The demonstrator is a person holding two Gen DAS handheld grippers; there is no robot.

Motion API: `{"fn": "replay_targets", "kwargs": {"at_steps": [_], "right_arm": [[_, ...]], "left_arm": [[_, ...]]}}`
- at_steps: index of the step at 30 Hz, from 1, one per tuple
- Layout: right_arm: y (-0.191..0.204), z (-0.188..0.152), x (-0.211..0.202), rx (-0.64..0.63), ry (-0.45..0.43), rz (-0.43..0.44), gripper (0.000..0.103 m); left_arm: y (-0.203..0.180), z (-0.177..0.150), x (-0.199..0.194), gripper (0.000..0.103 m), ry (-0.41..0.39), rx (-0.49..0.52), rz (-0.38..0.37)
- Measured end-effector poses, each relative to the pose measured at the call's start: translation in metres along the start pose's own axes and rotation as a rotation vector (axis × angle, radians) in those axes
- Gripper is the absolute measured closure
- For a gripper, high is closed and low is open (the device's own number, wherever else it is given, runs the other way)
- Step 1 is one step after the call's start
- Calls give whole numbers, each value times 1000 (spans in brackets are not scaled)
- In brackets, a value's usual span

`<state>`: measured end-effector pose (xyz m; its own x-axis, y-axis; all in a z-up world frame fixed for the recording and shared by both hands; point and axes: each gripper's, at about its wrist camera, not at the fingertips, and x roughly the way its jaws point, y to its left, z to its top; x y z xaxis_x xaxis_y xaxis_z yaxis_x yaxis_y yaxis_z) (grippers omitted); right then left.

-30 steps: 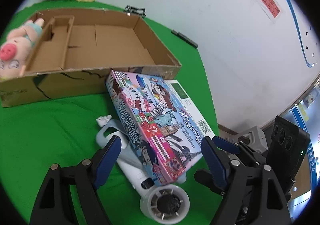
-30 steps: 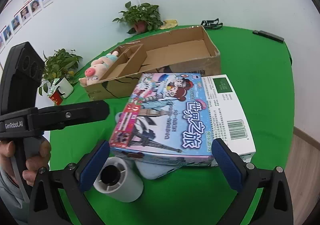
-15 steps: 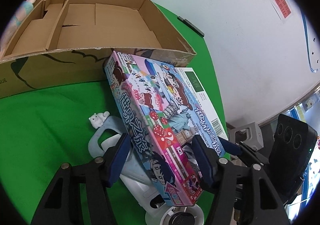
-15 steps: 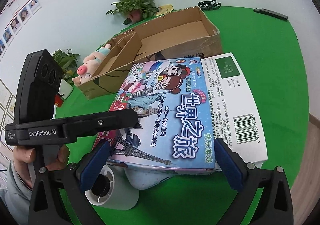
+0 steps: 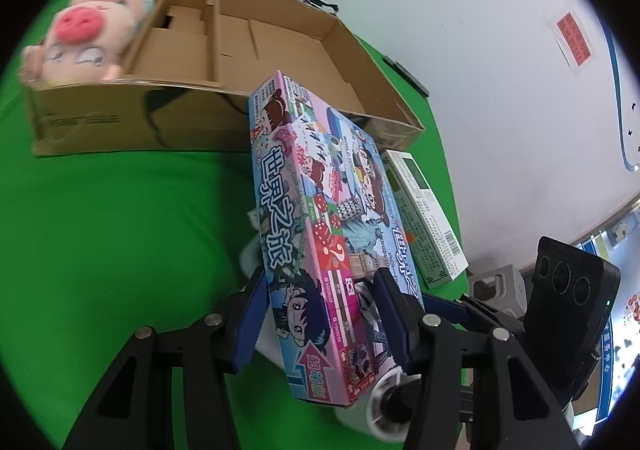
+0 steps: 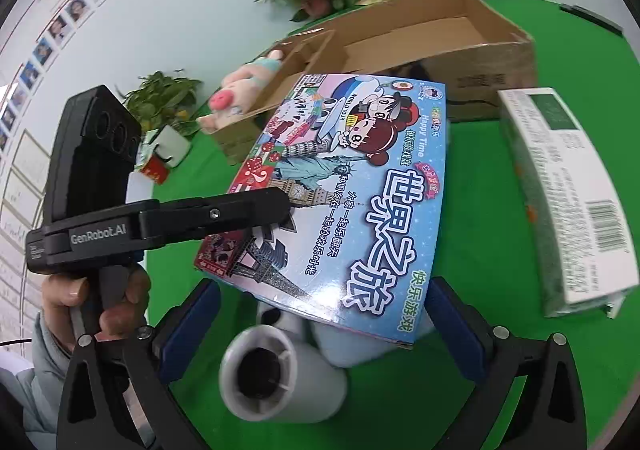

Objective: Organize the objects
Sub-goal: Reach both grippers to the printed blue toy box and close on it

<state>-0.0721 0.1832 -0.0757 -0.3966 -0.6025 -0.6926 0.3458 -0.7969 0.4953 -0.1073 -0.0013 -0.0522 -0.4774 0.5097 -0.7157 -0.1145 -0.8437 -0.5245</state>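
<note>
I log my left hand-held gripper (image 5: 320,320) closing around the colourful cartoon-printed cardboard game box (image 5: 316,217), tilted before the brown cardboard tray (image 5: 120,117); right hand-held gripper (image 6: 320,324) open.

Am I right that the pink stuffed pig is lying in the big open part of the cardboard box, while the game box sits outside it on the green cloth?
Not quite: the pig lies at the box's narrow partitioned end, not its big open part, as the left wrist view shows. The game box is indeed outside.
</note>
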Motion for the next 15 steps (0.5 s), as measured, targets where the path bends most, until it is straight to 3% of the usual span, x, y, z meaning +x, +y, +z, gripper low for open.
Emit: {"fn": "replay_targets", "kwargs": {"at_steps": [4, 11, 13, 15], "right_arm": [[18, -1, 7, -52, 25, 55, 7], [15, 15, 14, -11, 20, 32, 9], [14, 21, 19, -2, 30, 26, 13], [11, 24, 25, 14, 50, 17, 28]], "left_arm": [[23, -8, -18, 51, -22, -56, -17], [32, -8, -24, 51, -39, -79, -15], [33, -8, -22, 51, -36, -87, -16], [35, -9, -20, 51, -31, -96, -21]]}}
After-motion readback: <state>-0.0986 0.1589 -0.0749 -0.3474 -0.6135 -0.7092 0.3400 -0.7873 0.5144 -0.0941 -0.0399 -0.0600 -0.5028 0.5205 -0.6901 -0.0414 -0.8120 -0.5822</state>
